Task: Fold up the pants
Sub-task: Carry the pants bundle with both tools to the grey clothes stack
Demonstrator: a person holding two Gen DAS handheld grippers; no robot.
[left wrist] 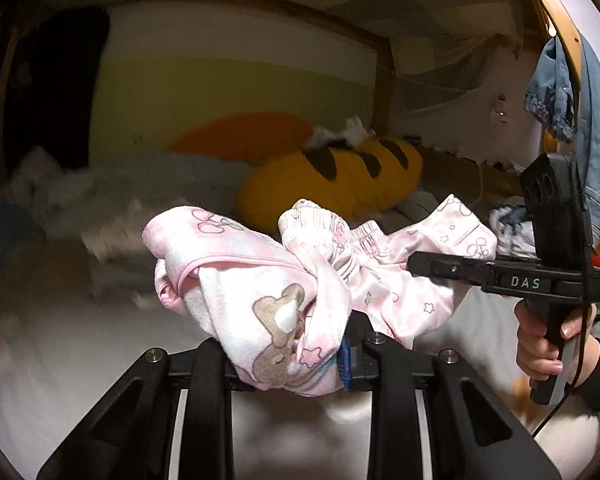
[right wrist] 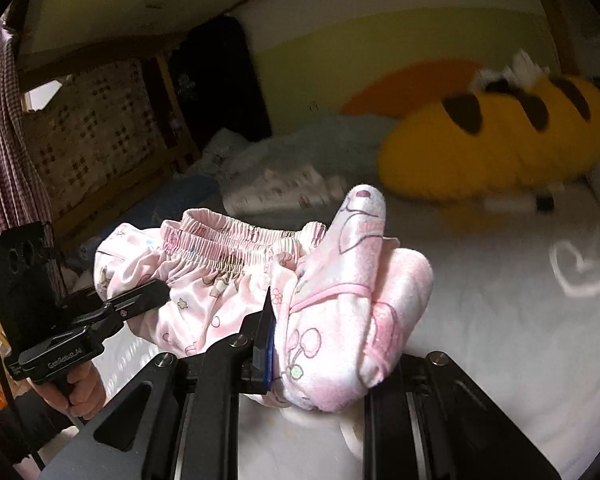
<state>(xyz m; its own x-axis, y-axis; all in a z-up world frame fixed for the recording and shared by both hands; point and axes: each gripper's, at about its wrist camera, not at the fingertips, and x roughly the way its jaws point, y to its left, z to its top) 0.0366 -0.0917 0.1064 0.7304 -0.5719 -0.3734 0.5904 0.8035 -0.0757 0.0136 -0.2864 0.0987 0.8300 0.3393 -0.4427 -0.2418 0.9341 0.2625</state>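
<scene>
Pink printed pants (left wrist: 284, 280) with a gathered elastic waistband (right wrist: 220, 248) hang bunched in the air above the white bed (left wrist: 80, 360). In the left wrist view my left gripper (left wrist: 288, 344) is shut on a thick wad of the fabric, and one blue pad (left wrist: 343, 364) shows at the cloth's edge. My right gripper (left wrist: 414, 264) comes in from the right, held by a hand (left wrist: 540, 348), and bites the waistband end. In the right wrist view my right gripper (right wrist: 328, 340) is shut on a fleecy fold, and my left gripper (right wrist: 162, 290) clamps the other end.
A yellow plush cushion (left wrist: 332, 176) with dark stripes and an orange pillow (left wrist: 240, 136) lie at the back of the bed. Denim clothing (left wrist: 580, 92) hangs on a wooden frame at the right. A checked cloth (right wrist: 4, 128) hangs at the left of the right wrist view.
</scene>
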